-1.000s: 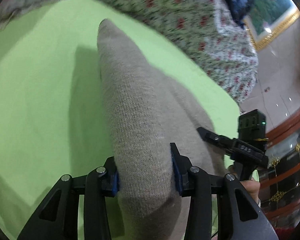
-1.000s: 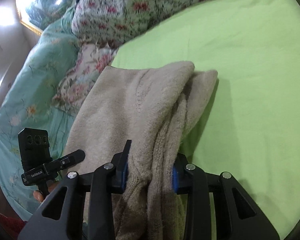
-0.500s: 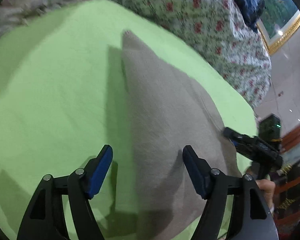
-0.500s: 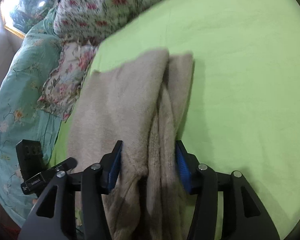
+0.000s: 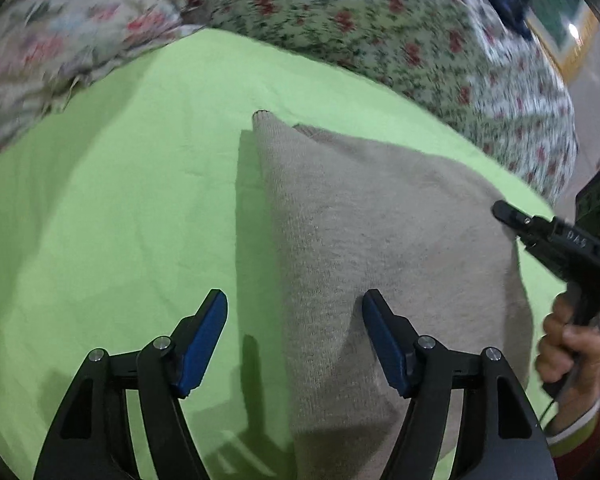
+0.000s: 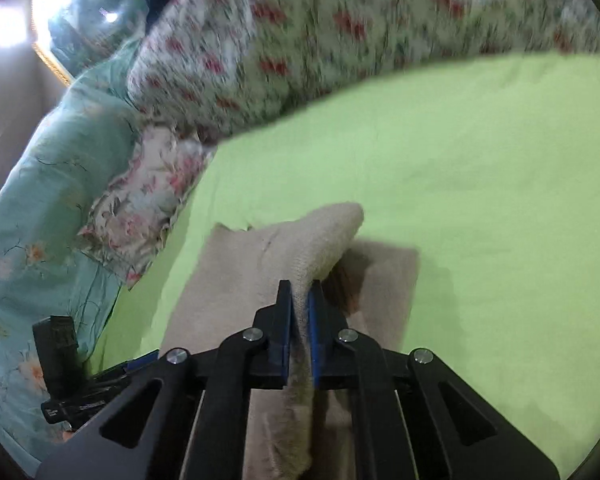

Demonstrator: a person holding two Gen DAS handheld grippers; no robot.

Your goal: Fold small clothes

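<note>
A lime-green sheet (image 5: 112, 216) fills most of both views, bare across the left half of the left wrist frame and the right half of the right wrist frame. Floral bedding (image 5: 380, 28) borders its upper edge. The beige knit garment (image 5: 360, 220) lies centre to lower right, its left edge straight. The left gripper (image 5: 294, 320) stands spread, jaws easing inward, pads clear of the knit. The right gripper (image 6: 299, 300) is closing, pinching a raised fold of the garment (image 6: 320, 236).

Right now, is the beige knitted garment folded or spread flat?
Folded: the beige knitted garment lies doubled on the green sheet, one fold pinched up.
</note>
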